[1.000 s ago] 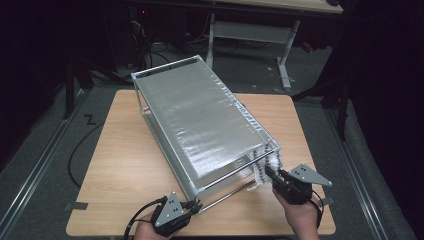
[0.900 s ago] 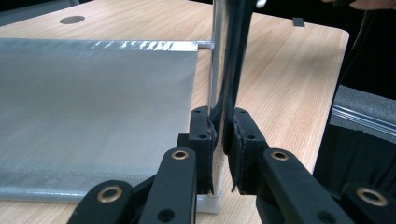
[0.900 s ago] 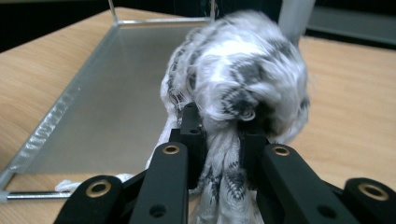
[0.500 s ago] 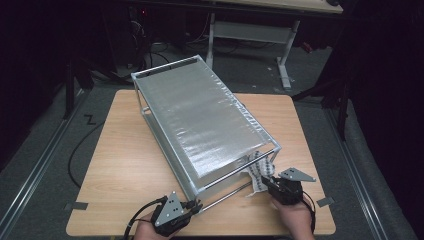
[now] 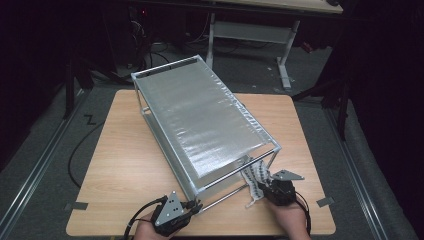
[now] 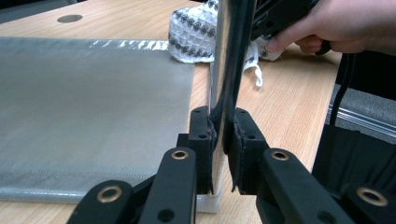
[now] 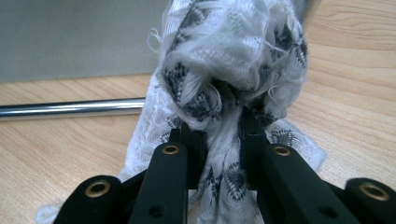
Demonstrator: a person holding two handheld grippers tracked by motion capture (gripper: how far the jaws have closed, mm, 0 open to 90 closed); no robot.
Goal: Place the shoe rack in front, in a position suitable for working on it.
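Note:
A chrome-framed rack with silvery mesh shelves stands on the wooden table. At the near edge, my left gripper is shut on the rack's near corner post, which rises between the pads. My right gripper is shut on a white cloth with a dark pattern, low at the rack's near right corner. In the right gripper view the cloth bunches over the jaws and trails onto the table. The left gripper view shows the cloth and the other hand beyond the post.
A chrome bottom rail runs along the table beside the cloth. The lower mesh shelf lies left of the held post. A second table frame stands behind on the dark floor. Bare wood lies left and right of the rack.
My right gripper has gone down along the rack's near right corner with the cloth, ending close to the tabletop. The left gripper has stayed on its post.

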